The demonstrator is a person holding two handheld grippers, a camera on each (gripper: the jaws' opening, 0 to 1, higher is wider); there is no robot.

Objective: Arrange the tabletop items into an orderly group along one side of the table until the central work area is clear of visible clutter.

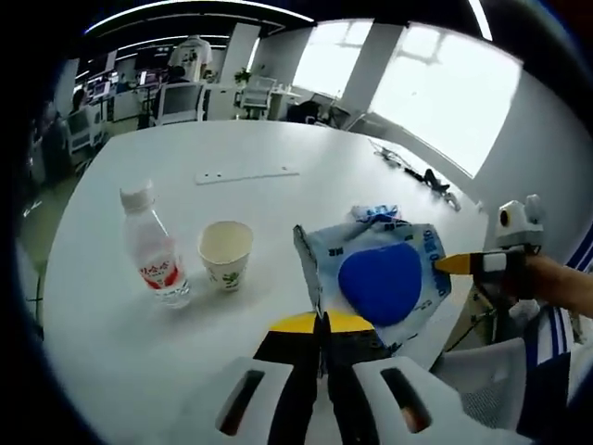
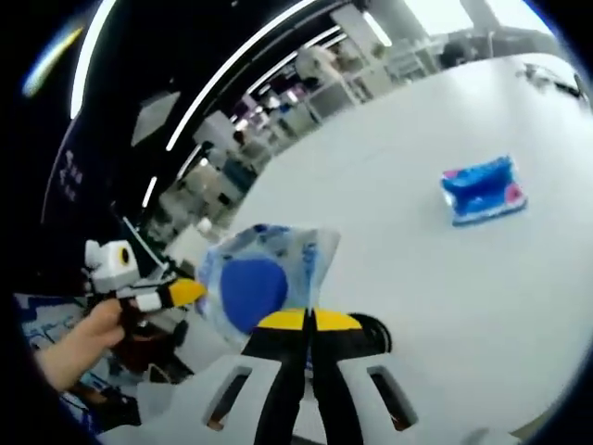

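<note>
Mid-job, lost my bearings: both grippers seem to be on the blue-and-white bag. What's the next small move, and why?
Probably lower the blue-and-white plastic bag to the white table beside the paper cup and clear plastic bottle. The left gripper and right gripper both pinch its edges, holding it up.

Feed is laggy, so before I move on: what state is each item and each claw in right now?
Water bottle: upright, capped, on the table.
Paper cup: upright, open, beside the bottle.
White-and-blue bag: lifted, pinched at opposite edges by both claws.
Blue packet: lying on the table.
Left claw: shut on the bag.
Right claw: shut on the bag.
</note>
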